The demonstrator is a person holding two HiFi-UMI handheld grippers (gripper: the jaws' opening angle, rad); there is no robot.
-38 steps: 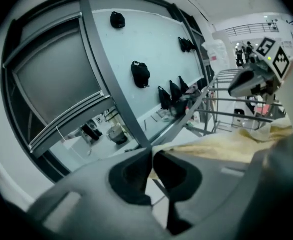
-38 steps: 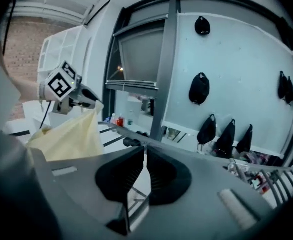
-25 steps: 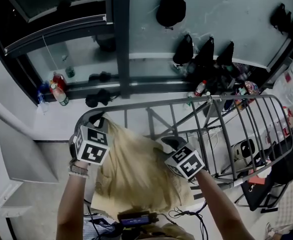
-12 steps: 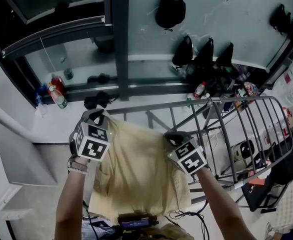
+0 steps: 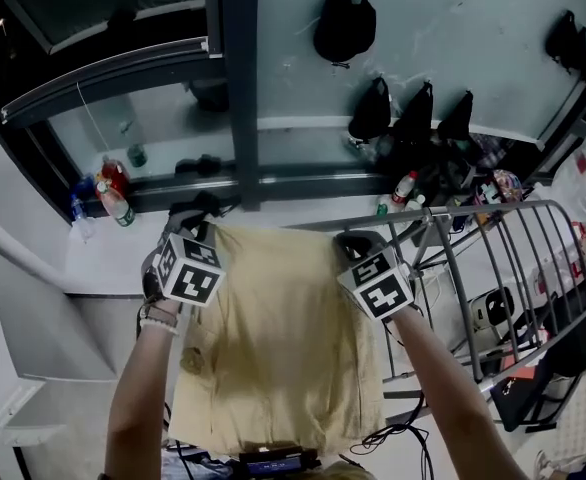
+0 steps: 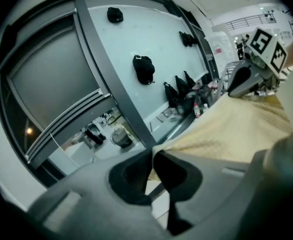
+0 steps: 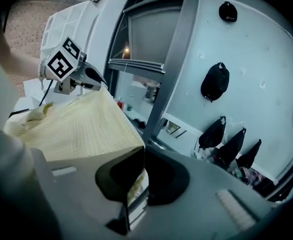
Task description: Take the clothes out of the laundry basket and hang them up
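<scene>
While our left gripper (image 5: 202,226) and right gripper (image 5: 352,247) each pinch a top corner of the pale yellow textured garment (image 5: 283,338), draping it on the grey wire rack (image 5: 518,258) seemingly remains.

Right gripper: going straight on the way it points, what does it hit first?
Probably the dark window post, near its foot. The right gripper, shut on a corner of the yellow garment, points right at it. Nothing else shows between, though depth is unclear.
</scene>
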